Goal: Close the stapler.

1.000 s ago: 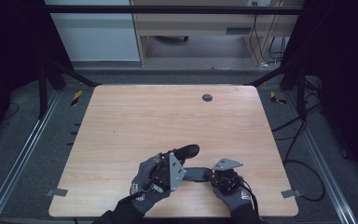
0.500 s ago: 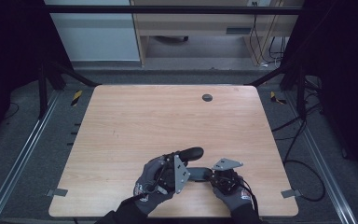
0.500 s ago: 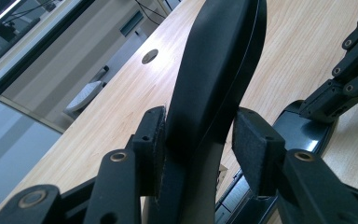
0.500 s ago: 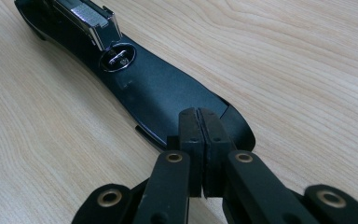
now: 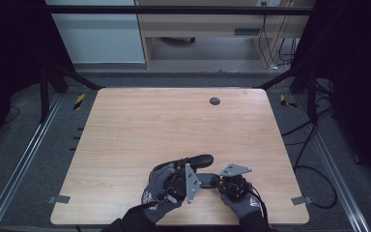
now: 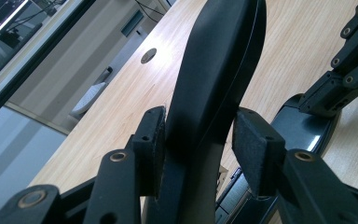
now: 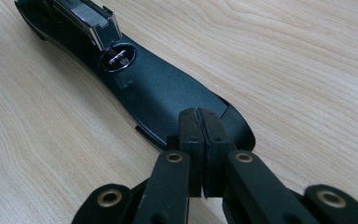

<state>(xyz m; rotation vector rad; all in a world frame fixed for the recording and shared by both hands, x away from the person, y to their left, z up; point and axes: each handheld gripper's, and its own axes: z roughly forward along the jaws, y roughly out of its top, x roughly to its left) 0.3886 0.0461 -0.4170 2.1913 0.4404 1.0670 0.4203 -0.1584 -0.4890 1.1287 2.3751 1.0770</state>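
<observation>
Item: black stapler [image 5: 204, 170], near edge of the wooden table [image 5: 140, 130], between the person's two gloved hands. Condition: opened up — the top arm [image 6: 219, 70] is swung up off the base [image 7: 168, 95], and the metal staple channel [image 7: 86, 16] with its round steel anvil plate [image 7: 117, 58] lies exposed. Left gripper [image 6: 200, 140]: jaws part-way open around the raised arm, one pad touching its side, the other just beside it; a loose hold at best. Right gripper [image 7: 199, 140]: jaws pressed fully together, nothing between them, tips bearing down on the front end of the base to pin it to the table. Step in hand, as judged: holding the stapler open, most likely for loading or checking the staple channel. Next move calls for steady downward pressure on the base while the arm is swung further or brought down — slowly, since the grip on the arm looks light. Orientation: in the high view the long axis runs roughly left to right across the table, the raised arm tilting up and away toward the far right.
</observation>
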